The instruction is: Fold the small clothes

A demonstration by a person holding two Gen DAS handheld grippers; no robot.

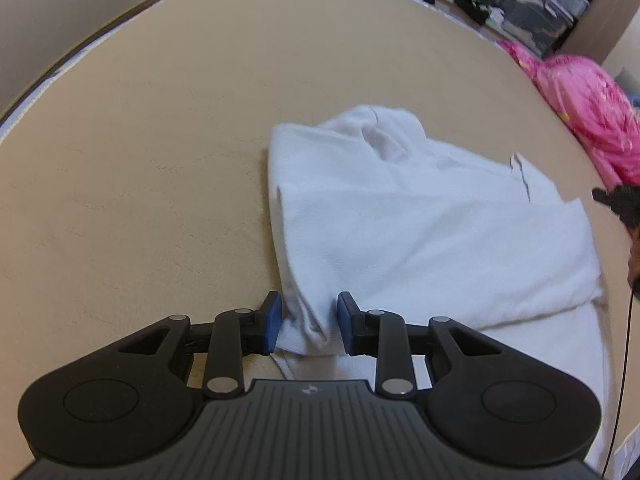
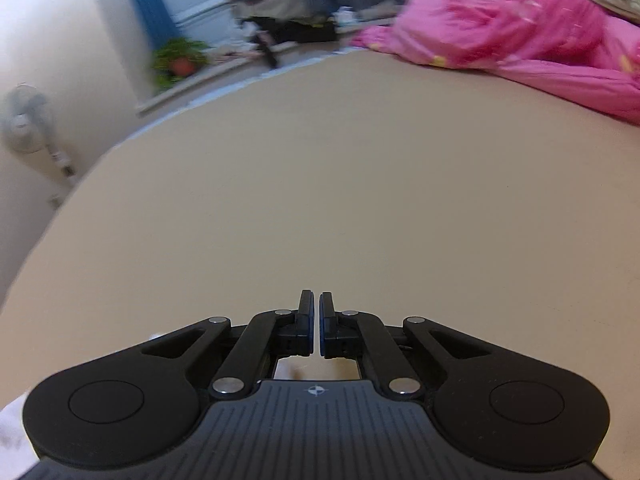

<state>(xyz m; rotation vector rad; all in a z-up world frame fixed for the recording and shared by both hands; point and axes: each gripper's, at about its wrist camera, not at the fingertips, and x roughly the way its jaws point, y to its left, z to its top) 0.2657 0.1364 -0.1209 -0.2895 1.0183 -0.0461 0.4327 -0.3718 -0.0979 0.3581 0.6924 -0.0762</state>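
Straddling white garment (image 1: 420, 232), L gripper (image 1: 310, 322) half-open.

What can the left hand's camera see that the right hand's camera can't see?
Only the left wrist view shows the white garment, with the left gripper open around a bunched fold of it. Only the right wrist view shows the right gripper, nearly shut on nothing, plus a potted plant and a white fan. Both show the tan bed surface and the pink bedding.
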